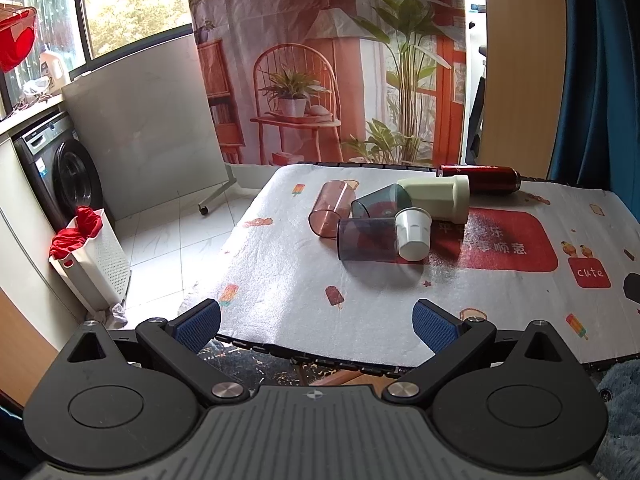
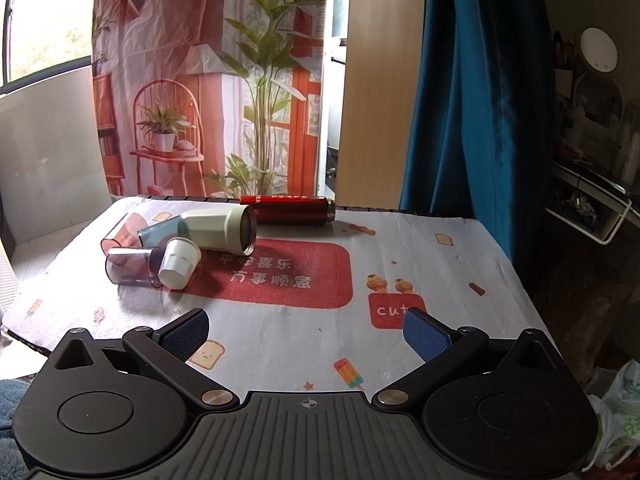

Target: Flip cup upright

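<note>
Several cups lie on their sides in a cluster on the table cloth (image 1: 280, 280): a small white ribbed cup (image 1: 414, 234) (image 2: 179, 258), a dark clear tumbler (image 1: 366, 239) (image 2: 130, 266), a teal clear cup (image 1: 382, 199) (image 2: 160, 230), a pink clear cup (image 1: 330, 208) (image 2: 120, 232) and a large pale green cup (image 1: 438, 196) (image 2: 222, 226). A red bottle (image 1: 480, 178) (image 2: 288, 209) lies behind them. My left gripper (image 1: 316, 322) is open and empty at the near table edge. My right gripper (image 2: 306, 330) is open and empty, right of the cluster.
A white laundry basket (image 1: 94, 264) with red cloth stands on the floor at the left, beside a washing machine (image 1: 64, 172). A blue curtain (image 2: 472, 100) hangs at the table's right. A printed backdrop (image 1: 320, 60) hangs behind the table.
</note>
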Action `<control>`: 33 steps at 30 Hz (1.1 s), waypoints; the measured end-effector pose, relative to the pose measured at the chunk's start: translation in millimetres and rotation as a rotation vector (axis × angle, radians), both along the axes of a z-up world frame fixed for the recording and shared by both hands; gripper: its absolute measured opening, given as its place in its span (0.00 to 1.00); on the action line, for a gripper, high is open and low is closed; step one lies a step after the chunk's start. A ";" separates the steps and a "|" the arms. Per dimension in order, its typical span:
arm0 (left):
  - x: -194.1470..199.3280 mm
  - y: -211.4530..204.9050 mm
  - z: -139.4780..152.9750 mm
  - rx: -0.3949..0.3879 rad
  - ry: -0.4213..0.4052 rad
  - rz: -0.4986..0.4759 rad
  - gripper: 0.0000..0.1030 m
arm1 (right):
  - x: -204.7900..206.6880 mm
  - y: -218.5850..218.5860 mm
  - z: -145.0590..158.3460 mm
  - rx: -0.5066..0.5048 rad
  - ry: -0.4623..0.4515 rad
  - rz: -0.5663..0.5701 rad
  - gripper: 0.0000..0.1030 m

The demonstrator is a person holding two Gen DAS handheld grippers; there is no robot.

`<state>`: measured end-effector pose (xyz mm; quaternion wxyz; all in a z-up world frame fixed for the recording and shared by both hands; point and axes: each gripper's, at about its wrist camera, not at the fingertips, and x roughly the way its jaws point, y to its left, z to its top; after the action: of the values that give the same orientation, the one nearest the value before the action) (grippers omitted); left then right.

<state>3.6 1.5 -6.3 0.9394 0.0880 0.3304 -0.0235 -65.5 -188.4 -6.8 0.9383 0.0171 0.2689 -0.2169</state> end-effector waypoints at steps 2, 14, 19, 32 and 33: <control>0.0 -1.9 -1.2 0.001 0.004 -0.003 1.00 | 0.9 -1.0 0.3 0.004 0.000 -0.002 1.00; -1.6 -2.2 0.4 0.008 0.006 -0.016 1.00 | -1.0 -6.2 -1.3 0.022 0.000 -0.014 1.00; -0.8 -3.7 0.3 0.009 0.008 -0.018 1.00 | -0.9 -4.5 -0.7 0.018 0.004 -0.011 1.00; -0.9 -4.4 -0.4 0.008 0.012 -0.018 1.00 | -0.3 -3.4 -1.1 0.019 0.005 -0.012 1.00; -0.9 -4.5 -0.4 0.008 0.012 -0.018 1.00 | -0.3 -3.5 -1.2 0.019 0.005 -0.012 1.00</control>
<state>2.7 -2.9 -6.7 0.9368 0.0948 0.3352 -0.0313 -65.8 -191.9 -8.0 0.9361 0.0270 0.2730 -0.2200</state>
